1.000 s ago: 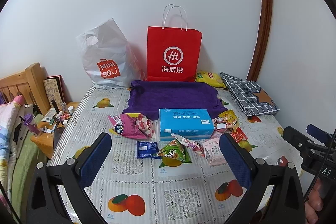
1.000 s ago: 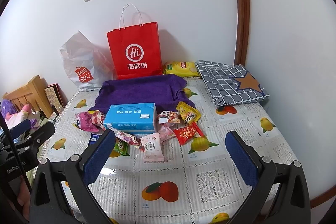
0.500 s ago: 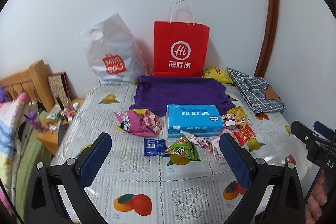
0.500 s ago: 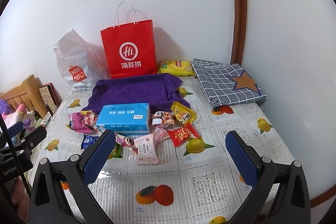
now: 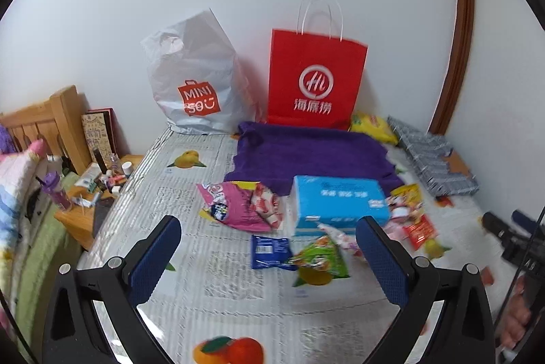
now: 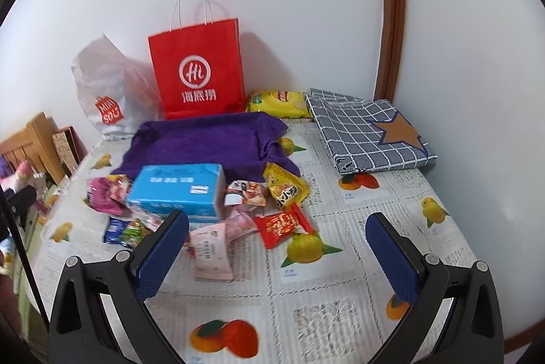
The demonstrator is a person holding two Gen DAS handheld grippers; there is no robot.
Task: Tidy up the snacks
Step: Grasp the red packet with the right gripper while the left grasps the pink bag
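Note:
Several snack packets lie around a blue tissue box [image 5: 339, 203] [image 6: 178, 190] mid-table: a pink bag [image 5: 235, 207], a blue packet [image 5: 269, 251], a green packet [image 5: 322, 258], a red packet [image 6: 282, 226], a yellow packet [image 6: 286, 188] and a pale pink packet [image 6: 209, 249]. A purple towel [image 5: 313, 156] [image 6: 211, 142] lies behind them. My left gripper [image 5: 269, 256] hangs open above the near table, over the blue packet. My right gripper [image 6: 277, 249] is open too, empty, nearer than the red packet.
A red paper bag [image 5: 316, 81] [image 6: 197, 71] and a white plastic bag [image 5: 196, 81] stand against the wall. A yellow chip bag [image 6: 279, 100] and a folded checked cloth [image 6: 371, 129] lie back right. A cluttered wooden bedside stand [image 5: 92, 193] sits left of the table.
Both grippers have drifted: the left view has swung so the snacks sit further right, the right view so they sit further left and closer. Both stay open and empty.

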